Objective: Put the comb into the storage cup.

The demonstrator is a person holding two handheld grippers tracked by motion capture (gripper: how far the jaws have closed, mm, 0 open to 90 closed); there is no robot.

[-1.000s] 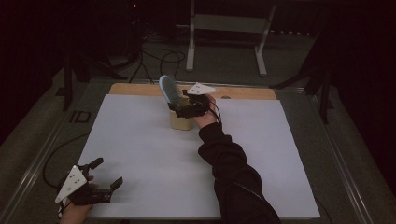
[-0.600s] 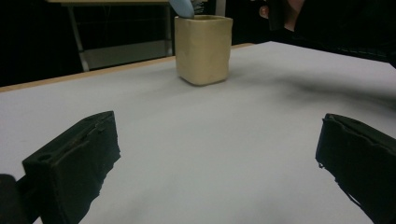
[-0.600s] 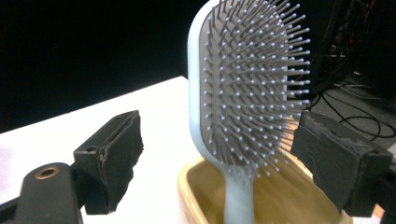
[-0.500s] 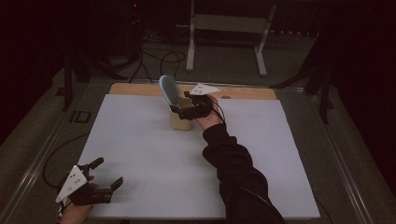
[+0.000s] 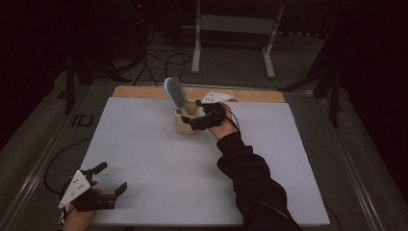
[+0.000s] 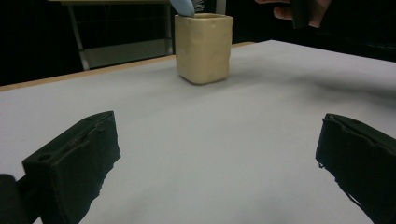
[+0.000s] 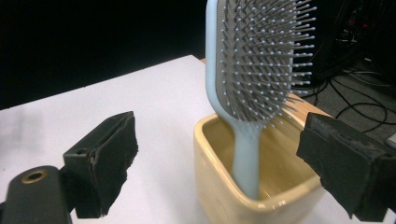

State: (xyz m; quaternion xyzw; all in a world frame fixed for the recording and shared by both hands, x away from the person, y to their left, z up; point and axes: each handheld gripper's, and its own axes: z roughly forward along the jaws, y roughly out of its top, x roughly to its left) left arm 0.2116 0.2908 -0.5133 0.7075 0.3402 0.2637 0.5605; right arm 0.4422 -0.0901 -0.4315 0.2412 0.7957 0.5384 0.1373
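I see the brush [image 5: 175, 94] standing handle-down in the cup [image 5: 186, 122], just above the middle of the high view, near the far edge of the white table [image 5: 159, 163]. Its head leans up and to the left, above the cup's rim. In the right gripper view the brush [image 7: 254, 70] fills the upper centre, bristles facing the camera, and its pale blue handle drops into the yellow cup [image 7: 233, 196] at the lower centre, resting against the near wall.

My right gripper [image 5: 198, 121] sits just right of the cup in the high view, with the grey plate on top of it. Its jaws stand wide apart: in its own view one is at the lower left and one at the lower right, with the cup and the brush handle between them, and neither jaw touches the brush. Whether the right jaw touches the cup's rim I cannot tell.

My left gripper [image 5: 109, 182] is at the lower left of the high view, near the table's front edge and well apart from the cup. Its jaws are spread wide, holding nothing. In its own view the cup [image 6: 204, 46] stands at the upper centre, with bare table between the jaws.
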